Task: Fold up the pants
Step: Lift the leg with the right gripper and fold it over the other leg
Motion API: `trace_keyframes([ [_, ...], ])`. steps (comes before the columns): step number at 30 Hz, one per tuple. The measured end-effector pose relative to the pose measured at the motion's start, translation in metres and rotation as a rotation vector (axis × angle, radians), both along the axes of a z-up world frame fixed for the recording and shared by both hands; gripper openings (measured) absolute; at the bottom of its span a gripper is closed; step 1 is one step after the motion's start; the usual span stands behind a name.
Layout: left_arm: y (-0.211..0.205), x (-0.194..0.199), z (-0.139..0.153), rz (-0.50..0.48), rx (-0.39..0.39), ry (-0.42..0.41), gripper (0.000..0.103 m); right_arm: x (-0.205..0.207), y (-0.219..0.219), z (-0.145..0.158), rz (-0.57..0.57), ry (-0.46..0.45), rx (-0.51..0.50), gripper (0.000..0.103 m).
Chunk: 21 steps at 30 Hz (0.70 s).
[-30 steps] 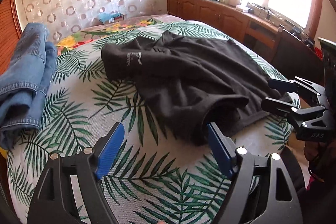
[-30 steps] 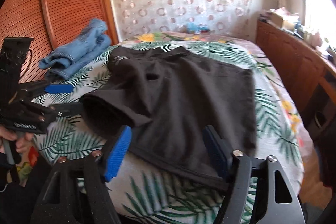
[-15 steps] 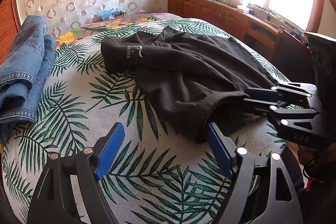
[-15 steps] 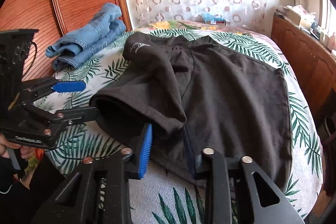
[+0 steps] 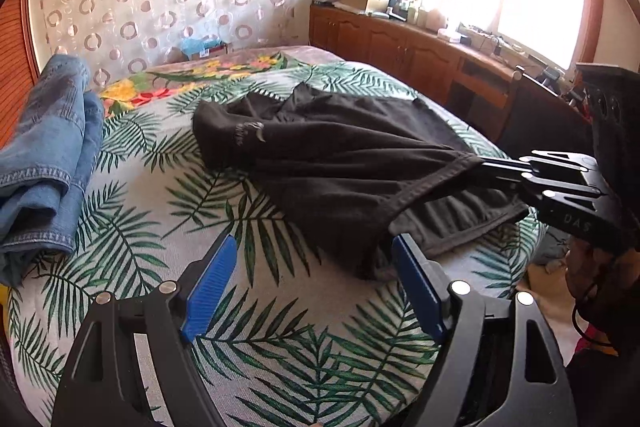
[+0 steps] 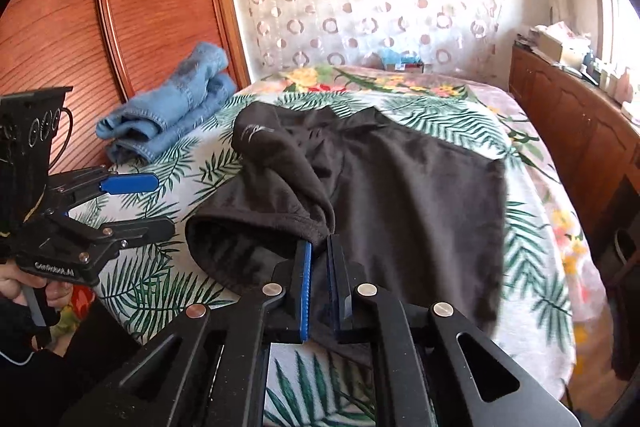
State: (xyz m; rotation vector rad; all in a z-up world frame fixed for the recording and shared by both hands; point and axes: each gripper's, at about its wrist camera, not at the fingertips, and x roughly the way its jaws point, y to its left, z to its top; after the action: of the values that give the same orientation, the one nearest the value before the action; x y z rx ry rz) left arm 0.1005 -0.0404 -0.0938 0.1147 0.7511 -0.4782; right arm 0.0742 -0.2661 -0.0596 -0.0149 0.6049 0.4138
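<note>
Now the black pants (image 6: 400,195) lie spread on the bed (image 5: 168,211), on its palm-leaf cover, crumpled toward the head end, with one leg opening gaping at the foot-end edge. Right gripper (image 6: 319,251): jaws have just been closing and now pinch the hem of that opening between the blue pads; the fabric is pulled up into a taut ridge running from the pinch back over the bed. From the left wrist view the same gripper (image 5: 486,163) reaches in from the bed's window side. Left gripper (image 5: 316,267): jaws spread wide, nothing between them, hovering above the bed's foot end just beside the leg opening, not touching the cloth. Folded blue jeans (image 5: 44,163) sit at the bed's edge beside the wooden headboard (image 6: 132,7), well apart from the pants.
</note>
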Motion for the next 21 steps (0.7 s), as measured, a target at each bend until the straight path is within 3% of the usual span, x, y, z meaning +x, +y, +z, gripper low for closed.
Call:
trace_keyframes([
  [11, -0.021, 0.012, -0.001, -0.024, 0.021, 0.006, 0.08, -0.044, -0.035, 0.003, -0.074, -0.003, 0.013, 0.007],
  [21, -0.037, 0.021, -0.005, -0.04, 0.026, 0.017, 0.08, -0.062, -0.044, 0.007, -0.142, 0.008, -0.039, 0.007],
])
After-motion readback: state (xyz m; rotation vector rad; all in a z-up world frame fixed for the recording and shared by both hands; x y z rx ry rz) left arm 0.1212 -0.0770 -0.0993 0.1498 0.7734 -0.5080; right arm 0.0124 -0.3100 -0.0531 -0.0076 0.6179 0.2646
